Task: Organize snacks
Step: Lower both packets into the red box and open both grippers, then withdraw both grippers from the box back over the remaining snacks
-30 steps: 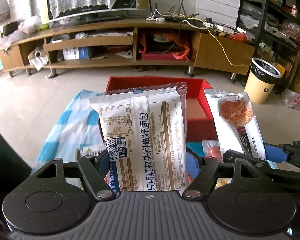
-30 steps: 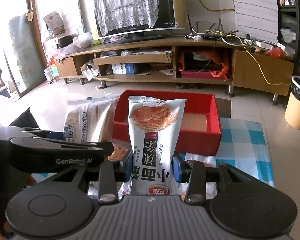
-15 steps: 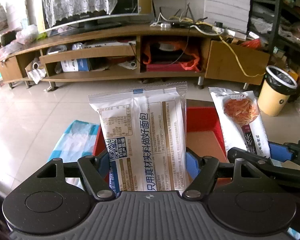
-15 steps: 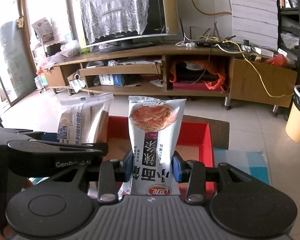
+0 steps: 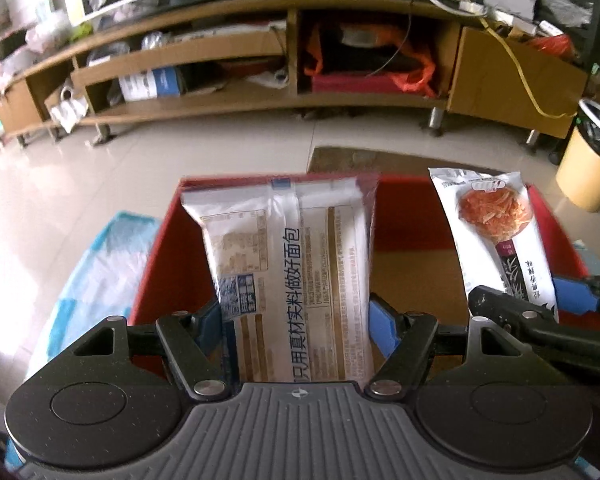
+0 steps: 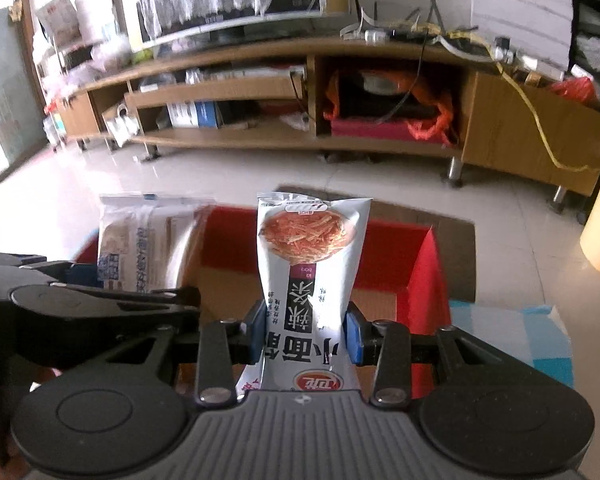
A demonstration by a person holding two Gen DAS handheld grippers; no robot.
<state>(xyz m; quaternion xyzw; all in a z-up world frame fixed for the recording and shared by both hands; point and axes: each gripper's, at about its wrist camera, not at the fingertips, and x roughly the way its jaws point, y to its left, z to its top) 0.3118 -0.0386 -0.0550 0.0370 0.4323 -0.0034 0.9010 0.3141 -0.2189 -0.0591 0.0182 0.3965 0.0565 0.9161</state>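
A tiled living-room floor stretches to a long wooden TV cabinet [image 6: 340, 80] at twelve o'clock. Above an open red cardboard box [image 5: 412, 216], the left gripper [image 5: 296, 320] pinches a white bread packet [image 5: 296, 264]. At its three o'clock, the right gripper [image 6: 306, 332] clamps a white noodle-snack pouch [image 6: 308, 264]. A blue checked cloth [image 5: 96, 264] lies underneath.

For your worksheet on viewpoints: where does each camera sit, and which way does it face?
Left wrist: on the left hand-held gripper, facing down past its bread pack into the red box.
Right wrist: on the right hand-held gripper, facing down past its noodle pack.
Shared: box, both packs, TV stand.
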